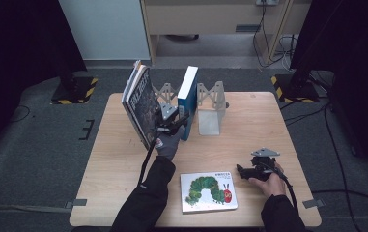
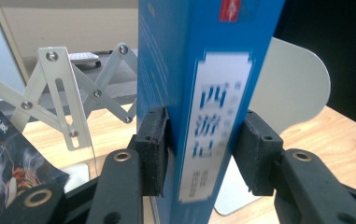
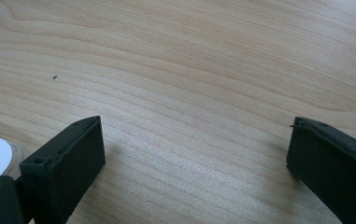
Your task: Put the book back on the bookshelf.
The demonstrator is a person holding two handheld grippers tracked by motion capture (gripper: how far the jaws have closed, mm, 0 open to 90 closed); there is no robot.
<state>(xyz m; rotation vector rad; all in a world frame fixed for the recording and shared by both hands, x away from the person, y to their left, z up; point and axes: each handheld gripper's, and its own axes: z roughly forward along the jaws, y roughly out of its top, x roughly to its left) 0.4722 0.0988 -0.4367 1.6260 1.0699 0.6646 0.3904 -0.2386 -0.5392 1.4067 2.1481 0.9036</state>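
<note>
A blue book [image 1: 187, 92] stands upright on the wooden table [image 1: 254, 121], between the arms of a grey metal folding book rack [image 1: 210, 104]. My left gripper [image 1: 174, 123] is shut on its spine low down. In the left gripper view both pads [image 2: 154, 144] press the sides of the blue book [image 2: 199, 70], whose white label faces the camera. At the near right of the table my right gripper [image 1: 242, 171] rests low, pointing left. Its jaws [image 3: 194, 149] stand wide open over bare wood, holding nothing.
A dark-covered book [image 1: 140, 104] leans to the left of the blue one, close to my left hand, and its corner [image 2: 3, 154] shows beside the jaws. A caterpillar picture book [image 1: 208, 191] lies flat at the near edge. The rack's scissor links [image 2: 73, 93] and end plate [image 2: 292, 84] flank the blue book.
</note>
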